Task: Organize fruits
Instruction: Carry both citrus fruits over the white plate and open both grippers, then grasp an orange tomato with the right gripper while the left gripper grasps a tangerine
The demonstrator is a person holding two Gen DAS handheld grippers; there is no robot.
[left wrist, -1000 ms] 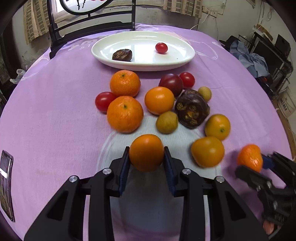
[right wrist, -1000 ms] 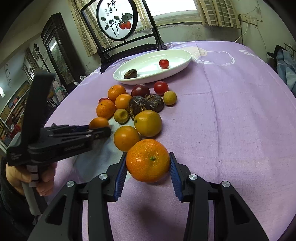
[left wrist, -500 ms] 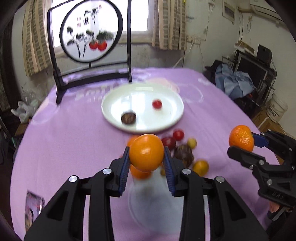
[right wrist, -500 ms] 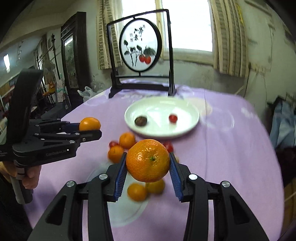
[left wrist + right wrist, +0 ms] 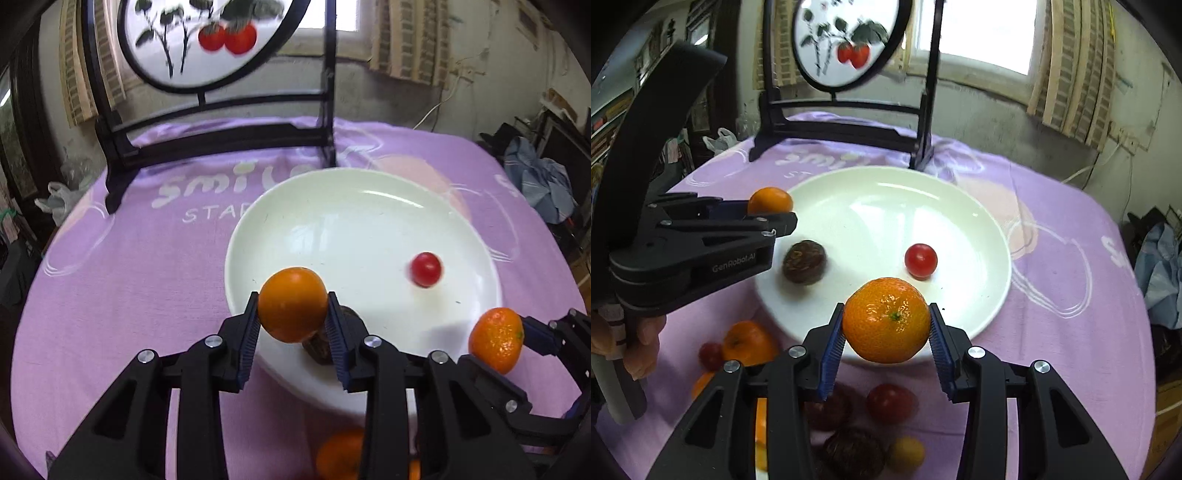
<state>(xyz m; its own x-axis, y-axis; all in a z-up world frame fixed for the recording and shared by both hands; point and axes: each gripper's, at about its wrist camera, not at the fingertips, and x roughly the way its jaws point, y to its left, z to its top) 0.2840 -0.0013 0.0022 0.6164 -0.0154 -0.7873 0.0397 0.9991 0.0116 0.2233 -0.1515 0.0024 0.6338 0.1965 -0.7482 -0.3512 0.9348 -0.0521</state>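
Note:
My left gripper (image 5: 291, 321) is shut on a smooth orange (image 5: 292, 303) and holds it in the air over the near left rim of the white plate (image 5: 314, 206). My right gripper (image 5: 886, 334) is shut on a mandarin (image 5: 886, 319) with a green stem mark, above the plate's near rim (image 5: 993, 295). The plate holds a red cherry tomato (image 5: 921, 260) and a dark wrinkled passion fruit (image 5: 804, 262). The left gripper with its orange (image 5: 770, 200) also shows in the right wrist view, and the right gripper's mandarin (image 5: 496, 339) in the left wrist view.
Several loose fruits lie on the purple cloth below the grippers: an orange (image 5: 748, 343), a small tomato (image 5: 710, 356), a red tomato (image 5: 890, 402), a dark passion fruit (image 5: 853, 454). A black-framed round screen (image 5: 849, 40) stands just behind the plate.
Both grippers have moved forward with their fruit, from above the loose pile to over the plate's near rim. The plate and the screen now look much closer.

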